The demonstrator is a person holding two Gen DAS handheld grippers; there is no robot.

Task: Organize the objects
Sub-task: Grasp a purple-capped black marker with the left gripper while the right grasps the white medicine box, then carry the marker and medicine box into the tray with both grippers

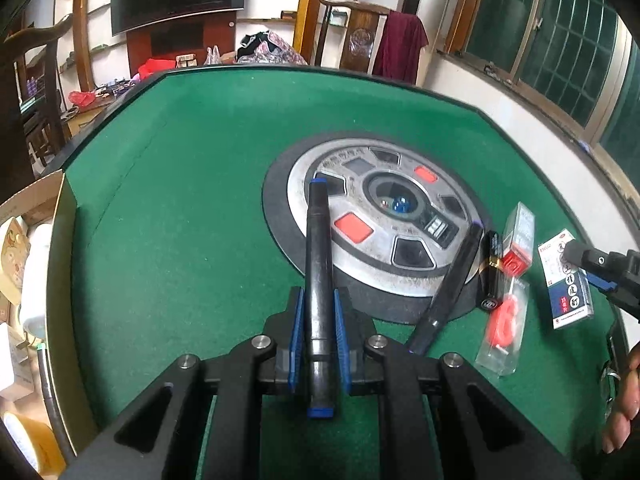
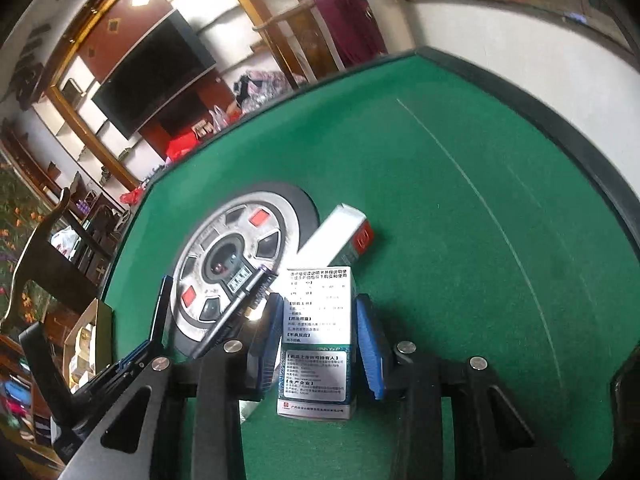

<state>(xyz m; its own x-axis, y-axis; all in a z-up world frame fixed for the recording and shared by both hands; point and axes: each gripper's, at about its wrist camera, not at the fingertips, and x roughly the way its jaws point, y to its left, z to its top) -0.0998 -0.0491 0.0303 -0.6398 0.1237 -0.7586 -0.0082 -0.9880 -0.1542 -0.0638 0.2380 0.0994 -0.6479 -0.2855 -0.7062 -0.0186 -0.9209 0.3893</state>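
The left fingers [image 1: 319, 332] hold a black marker [image 1: 317, 280]; the right fingers [image 2: 318, 340] close around a medicine box [image 2: 318, 332]. Squeeze the box gently and keep it upright over the desk [image 2: 460, 220].

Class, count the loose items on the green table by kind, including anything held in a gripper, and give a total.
Markers: 2 (held marker, lying marker)
Boxes: 2 (medicine box, red-ended box)
Black tube: 1
Clear packet: 1
Total: 6
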